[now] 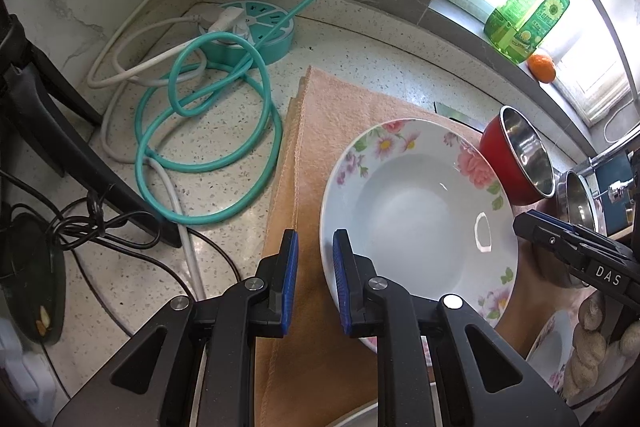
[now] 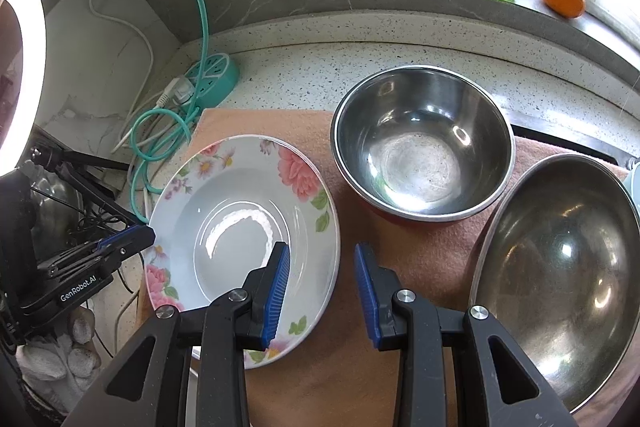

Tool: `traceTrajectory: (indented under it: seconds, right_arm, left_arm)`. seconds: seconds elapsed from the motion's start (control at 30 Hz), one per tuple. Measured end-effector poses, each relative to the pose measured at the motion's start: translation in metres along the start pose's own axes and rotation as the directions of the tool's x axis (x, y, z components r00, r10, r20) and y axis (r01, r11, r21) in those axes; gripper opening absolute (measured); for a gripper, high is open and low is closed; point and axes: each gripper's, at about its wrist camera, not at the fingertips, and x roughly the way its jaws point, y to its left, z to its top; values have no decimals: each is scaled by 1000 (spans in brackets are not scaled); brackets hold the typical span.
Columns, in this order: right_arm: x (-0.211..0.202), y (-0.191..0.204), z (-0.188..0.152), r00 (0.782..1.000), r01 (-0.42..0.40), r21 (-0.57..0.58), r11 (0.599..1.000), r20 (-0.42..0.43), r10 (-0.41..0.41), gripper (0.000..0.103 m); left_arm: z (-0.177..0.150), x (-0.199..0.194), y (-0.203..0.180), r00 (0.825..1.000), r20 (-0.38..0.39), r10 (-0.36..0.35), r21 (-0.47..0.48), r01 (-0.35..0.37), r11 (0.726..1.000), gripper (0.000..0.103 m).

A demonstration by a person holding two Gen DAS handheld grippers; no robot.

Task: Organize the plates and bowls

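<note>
Both hand-held grippers, left [image 1: 315,281] and right [image 2: 322,293], straddle the flowered plate [image 2: 240,227] rims (jaws apart, nothing clamped); next, closing.

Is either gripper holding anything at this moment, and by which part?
Nothing clearly gripped. The floral plate lies on the cloth; the right gripper straddles its near rim, jaws apart; the left gripper meets the opposite rim, grip unclear.

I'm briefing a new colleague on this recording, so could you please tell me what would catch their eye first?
Probably the white floral-rimmed ceramic plate lying on the peach cloth, with both blue-padded grippers straddling its rim, left gripper on one edge and right gripper on the other. Next, the red-sided steel bowl behind it, and the coiled teal cable at the counter's corner.
</note>
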Motion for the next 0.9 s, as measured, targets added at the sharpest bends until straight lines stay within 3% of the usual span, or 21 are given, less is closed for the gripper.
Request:
traceTrajectory:
  seconds: [0.9]
  right_arm:
    - [24,19,8,994,71,-101,992,-73,-79,30]
  left_arm:
    - [-3,8,1,999,-13,-50,-4,50,999,16]
